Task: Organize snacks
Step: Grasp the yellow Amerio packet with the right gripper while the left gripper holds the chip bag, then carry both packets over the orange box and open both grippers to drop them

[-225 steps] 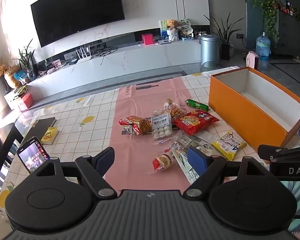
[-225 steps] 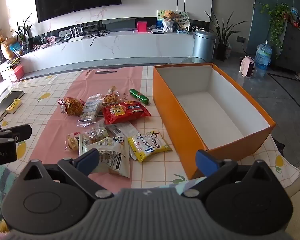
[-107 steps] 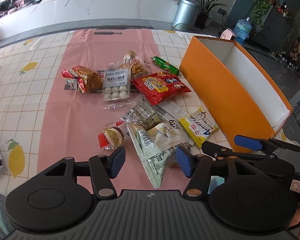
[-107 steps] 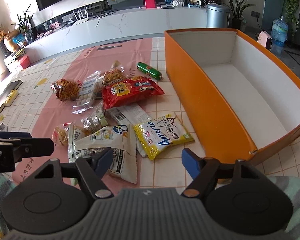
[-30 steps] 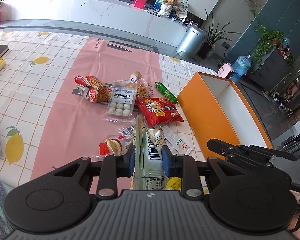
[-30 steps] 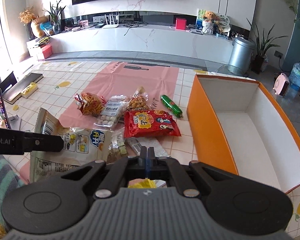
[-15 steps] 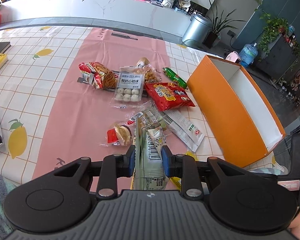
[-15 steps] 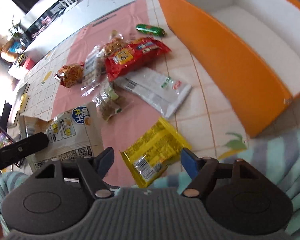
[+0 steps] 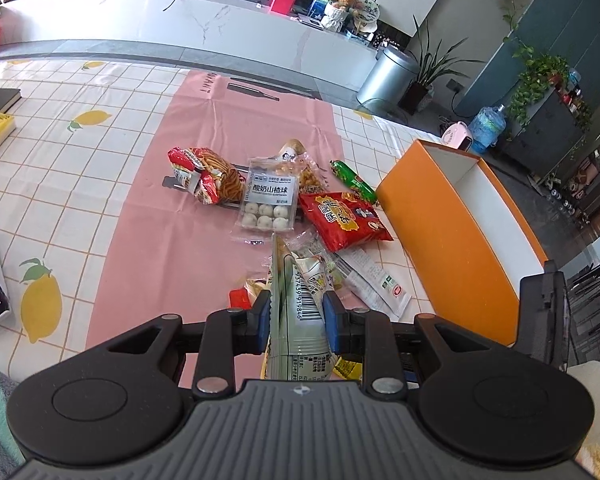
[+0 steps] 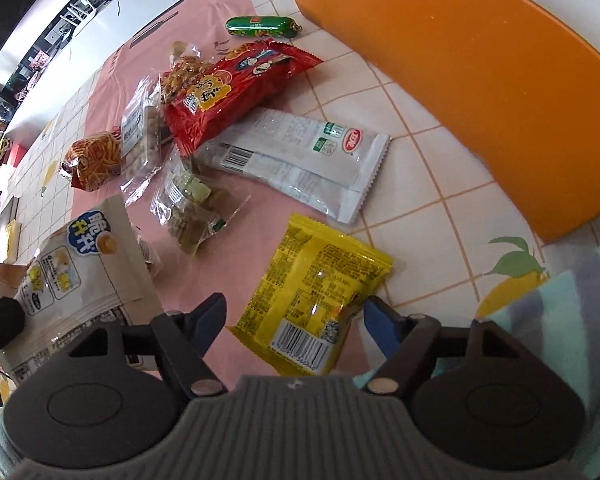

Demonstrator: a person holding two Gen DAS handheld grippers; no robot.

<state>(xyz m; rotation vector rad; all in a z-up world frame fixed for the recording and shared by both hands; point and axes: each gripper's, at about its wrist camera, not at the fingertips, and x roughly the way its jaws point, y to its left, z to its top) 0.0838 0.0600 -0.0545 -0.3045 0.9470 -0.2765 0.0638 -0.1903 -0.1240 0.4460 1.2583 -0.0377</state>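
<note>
Yellow packet (image 10: 314, 294) lies flat at lower centre between the spread, just-opened fingers of the right hand-held gripper (image 10: 294, 320), near the counter edge. Left hand-held gripper (image 9: 296, 314) clamps the beige pouch (image 9: 298, 320), hiding snacks behind. Orange box (image 10: 480, 80) is cropped upper right.

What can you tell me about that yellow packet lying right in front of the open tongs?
The yellow packet is a flat, shiny plastic pouch lying back-side up on the tablecloth, showing small black print and a white barcode patch near its lower edge. It sits tilted, partly on the pink runner. The right tongs are open with the packet's near end between them; one blue tip is at its corner.
</note>
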